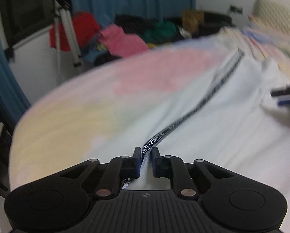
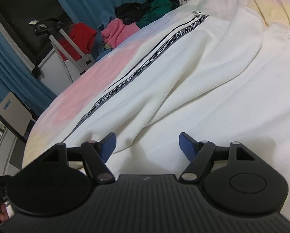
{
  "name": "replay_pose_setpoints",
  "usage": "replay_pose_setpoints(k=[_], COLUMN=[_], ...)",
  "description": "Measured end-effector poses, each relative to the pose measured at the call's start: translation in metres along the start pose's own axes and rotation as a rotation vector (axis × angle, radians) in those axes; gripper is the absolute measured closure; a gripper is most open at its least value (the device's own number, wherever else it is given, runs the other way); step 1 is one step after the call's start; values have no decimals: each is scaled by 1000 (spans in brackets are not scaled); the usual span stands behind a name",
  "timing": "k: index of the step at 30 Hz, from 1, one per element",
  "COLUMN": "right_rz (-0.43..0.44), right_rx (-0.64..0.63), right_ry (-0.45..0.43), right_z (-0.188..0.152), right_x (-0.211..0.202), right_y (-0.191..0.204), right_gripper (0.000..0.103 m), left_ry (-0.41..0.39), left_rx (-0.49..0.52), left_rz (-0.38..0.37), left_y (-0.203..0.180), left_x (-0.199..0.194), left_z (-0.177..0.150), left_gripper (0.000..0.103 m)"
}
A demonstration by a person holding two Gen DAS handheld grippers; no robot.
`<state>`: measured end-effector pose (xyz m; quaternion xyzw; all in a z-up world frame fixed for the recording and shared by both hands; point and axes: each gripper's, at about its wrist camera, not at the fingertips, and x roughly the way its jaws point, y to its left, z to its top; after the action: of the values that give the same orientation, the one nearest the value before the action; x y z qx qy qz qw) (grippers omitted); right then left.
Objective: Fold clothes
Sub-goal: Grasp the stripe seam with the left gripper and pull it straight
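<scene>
A white garment [image 2: 193, 81] with a black lettered stripe [image 2: 145, 62] lies spread on a pastel bedsheet [image 2: 98, 77]. In the left wrist view the garment [image 1: 213, 136] is blurred by motion. My left gripper [image 1: 146, 151] is shut on the garment's edge at the black stripe [image 1: 183, 120]. My right gripper [image 2: 147, 141] is open just above the garment's near edge, holding nothing. The right gripper [image 1: 286, 95] also shows at the right of the left wrist view.
A pile of clothes, pink [image 2: 117, 32], red [image 2: 77, 38], green [image 2: 158, 5] and black, lies beyond the bed. A tripod [image 2: 67, 42] stands by blue curtains [image 2: 82, 0]. A grey stand [image 2: 14, 114] is at the left. A rumpled pastel cover [image 2: 271, 3] is at the far right.
</scene>
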<state>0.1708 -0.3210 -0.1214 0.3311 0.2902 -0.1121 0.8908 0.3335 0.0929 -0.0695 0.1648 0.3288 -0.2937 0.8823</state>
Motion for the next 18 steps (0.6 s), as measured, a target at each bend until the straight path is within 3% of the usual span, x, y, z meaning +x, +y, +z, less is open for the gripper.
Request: replay_pose_setpoints(k=[2,6,13,15,18], right_rz=[-1,14,0,-6,-12], right_rx=[6,-1,-23,-12,3], right_ry=[-6,-22,-33,-30,-23], right_z=[1,0,4,6,8], right_x=[-6,-15,-10,-6,0], right_y=[0,3,1,-5,-11], right_gripper=[28,28,29,29,29], left_ry=[-48,-102,45,93,88], left_rx=[-43,-139,-158,-178,-204], left_rz=[18,133,397,439,457], left_y=[7,25,31,32,29], left_x=[-10,-3,92,124,135], left_z=[10,44,75,74,69], left_gripper=[97,97,97,95,94])
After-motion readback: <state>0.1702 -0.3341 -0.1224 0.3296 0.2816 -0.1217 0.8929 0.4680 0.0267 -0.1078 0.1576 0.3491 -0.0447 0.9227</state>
